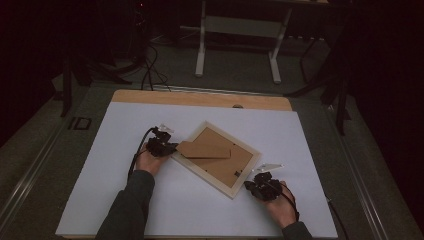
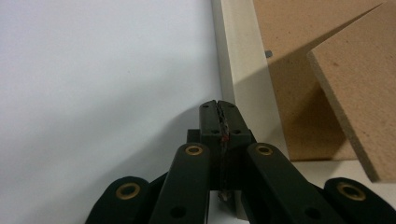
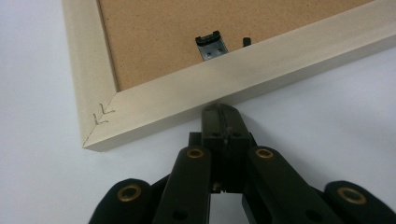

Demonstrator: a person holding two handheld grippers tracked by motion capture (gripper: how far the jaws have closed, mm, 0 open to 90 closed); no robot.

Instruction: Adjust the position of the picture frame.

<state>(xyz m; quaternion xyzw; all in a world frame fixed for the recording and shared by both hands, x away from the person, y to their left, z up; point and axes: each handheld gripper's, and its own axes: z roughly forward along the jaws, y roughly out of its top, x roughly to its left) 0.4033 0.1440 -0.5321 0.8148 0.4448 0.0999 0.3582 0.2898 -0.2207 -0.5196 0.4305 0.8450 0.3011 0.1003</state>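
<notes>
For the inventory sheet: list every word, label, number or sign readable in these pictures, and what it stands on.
No printed text can be read anywhere.
Picture frame, back side up: bare wood, no label.
Metal hanger clip on the backing board: no readable stamp.
Left gripper, right gripper: no markings.

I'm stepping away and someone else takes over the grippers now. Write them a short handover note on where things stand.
Left gripper: jaws shut, empty, tips beside the frame's left edge.
Right gripper: jaws shut, empty, tips against the frame's near edge by the hanger clip.
Frame lies face down on the white table; its stand is folded out and raised off the backing.
Done: nothing gripped so far.
Left: probably working the backing or stand; neither is held.
</notes>
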